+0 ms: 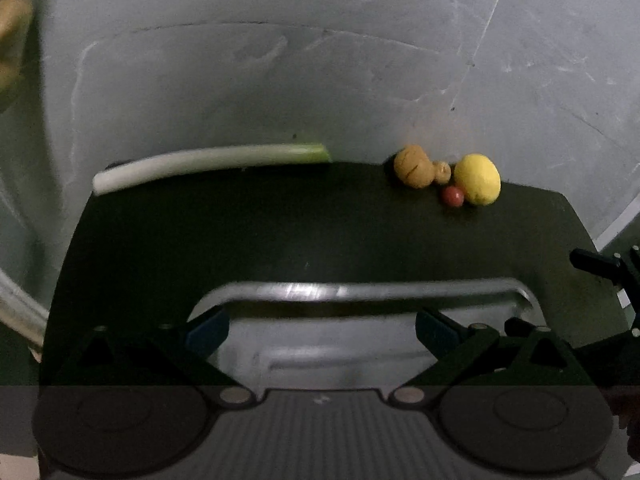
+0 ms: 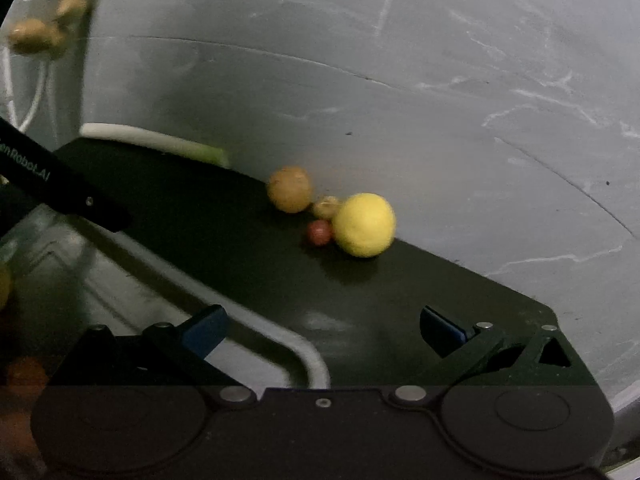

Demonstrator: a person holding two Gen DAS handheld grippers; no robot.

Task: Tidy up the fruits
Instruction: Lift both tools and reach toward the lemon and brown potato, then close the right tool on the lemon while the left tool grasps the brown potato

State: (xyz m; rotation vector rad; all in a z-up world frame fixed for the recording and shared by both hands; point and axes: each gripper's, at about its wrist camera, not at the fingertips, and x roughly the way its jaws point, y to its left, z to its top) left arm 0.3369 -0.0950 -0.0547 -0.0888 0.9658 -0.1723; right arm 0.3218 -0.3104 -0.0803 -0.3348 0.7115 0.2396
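Observation:
A yellow lemon (image 1: 477,179) (image 2: 364,225) lies at the far edge of a dark counter (image 1: 280,232) (image 2: 224,216), against a grey wall. Beside it are a small red fruit (image 1: 453,195) (image 2: 320,232), a brown round potato-like item (image 1: 413,166) (image 2: 289,189) and a small tan piece (image 1: 442,172) (image 2: 326,206). A long leek (image 1: 208,164) (image 2: 156,141) lies along the wall to the left. My left gripper (image 1: 322,330) is open and empty over a metal tray (image 1: 360,292). My right gripper (image 2: 324,330) is open and empty, short of the lemon.
The metal tray's rim (image 2: 308,356) runs under the right gripper; orange and yellow items show blurred at that view's left edge. The left gripper's arm (image 2: 60,188) crosses the right view. Part of the right gripper (image 1: 600,268) shows at the left view's right edge.

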